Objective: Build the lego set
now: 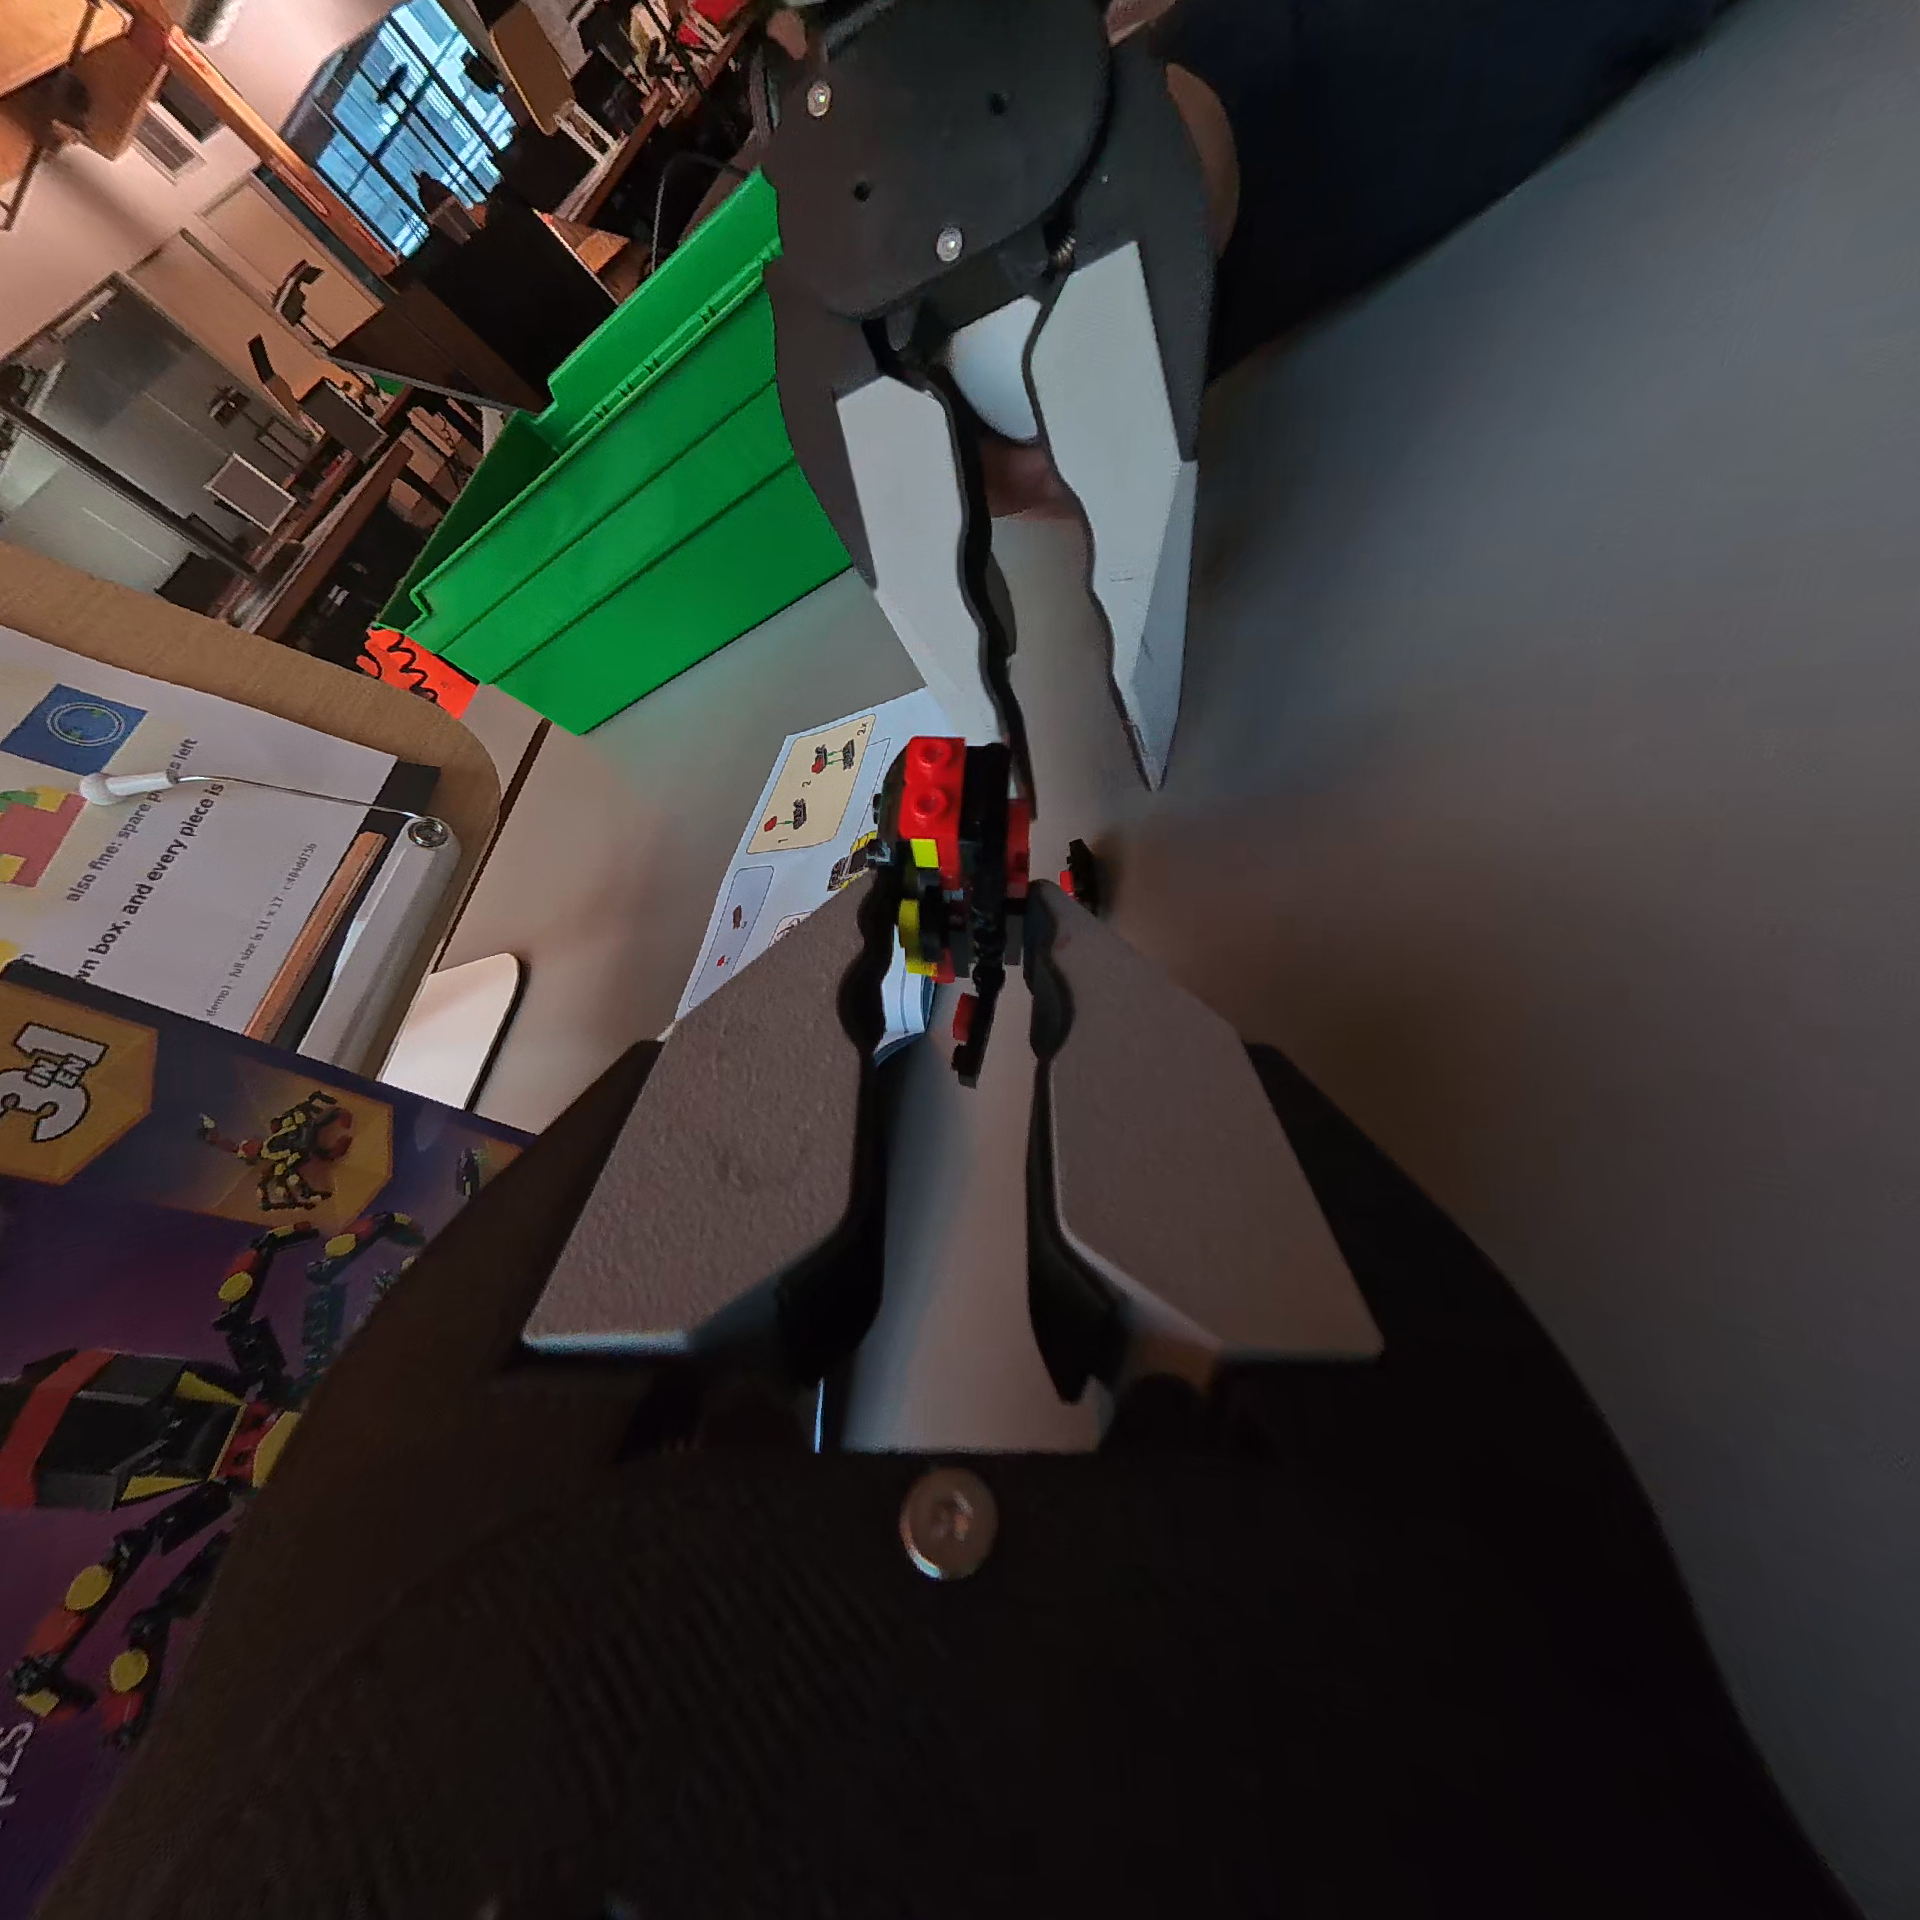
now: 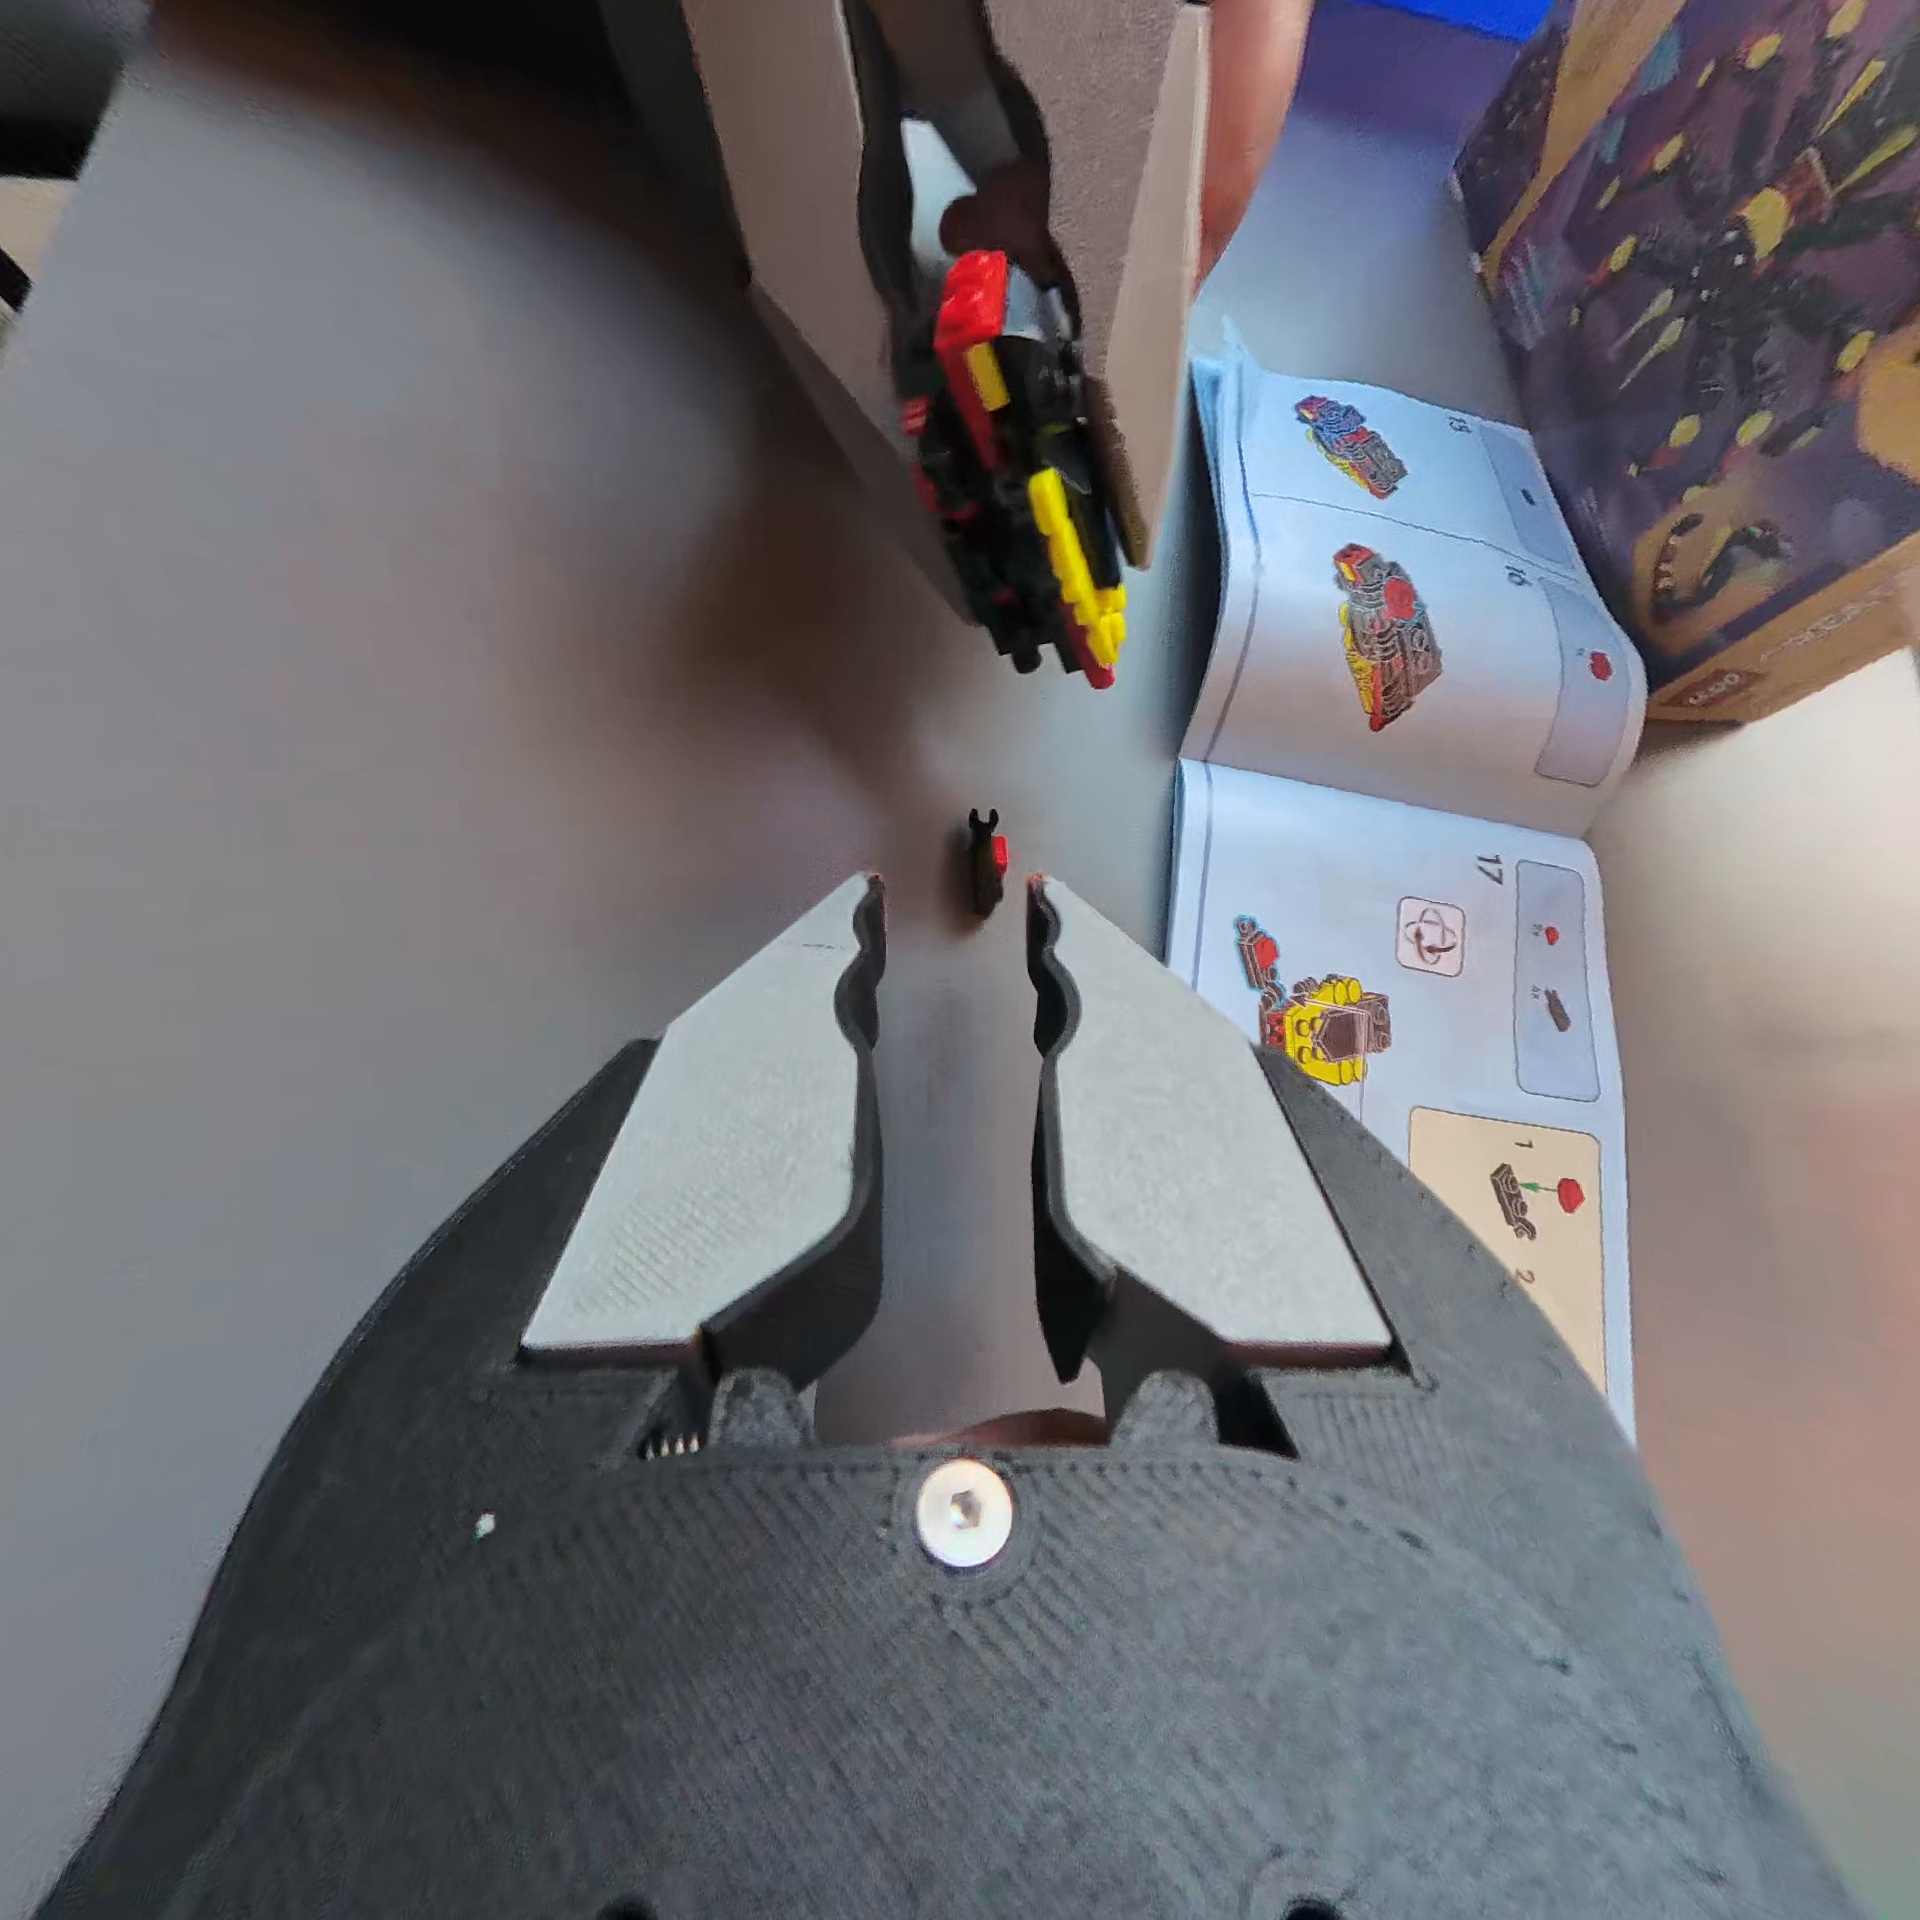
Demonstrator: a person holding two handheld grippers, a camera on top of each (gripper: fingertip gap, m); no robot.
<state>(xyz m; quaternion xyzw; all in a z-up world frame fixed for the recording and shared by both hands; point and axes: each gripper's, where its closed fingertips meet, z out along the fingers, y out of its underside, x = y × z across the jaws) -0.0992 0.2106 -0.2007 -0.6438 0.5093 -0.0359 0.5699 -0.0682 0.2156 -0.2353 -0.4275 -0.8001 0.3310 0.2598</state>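
In the left wrist view, our left tool [image 1: 951,914] is clamped on the lego model [image 1: 951,862], a red, black and yellow assembly held at the fingertips in the centre of the frame. At 12 o'clock the right tool [image 1: 1081,717] points down toward it, its fingers apart. A small black and red piece [image 1: 1078,868] lies on the grey bench [image 1: 1507,831] just at 3 o'clock of the model. The instruction booklet [image 1: 800,831] lies at 9 o'clock of the model, a green bin [image 1: 644,540] stands at 11 o'clock, and the purple set box [image 1: 187,1299] fills 8 o'clock.

In the right wrist view, our right tool [image 2: 954,894] has its fingers apart, holding nothing, and the small piece [image 2: 985,862] lies on the bench [image 2: 416,675] just beyond its fingertips. At 12 o'clock the left tool [image 2: 1039,551] grips the model [image 2: 1018,478] above the bench. The open booklet [image 2: 1403,779] lies at 3 o'clock and the box [image 2: 1714,312] at 2 o'clock.
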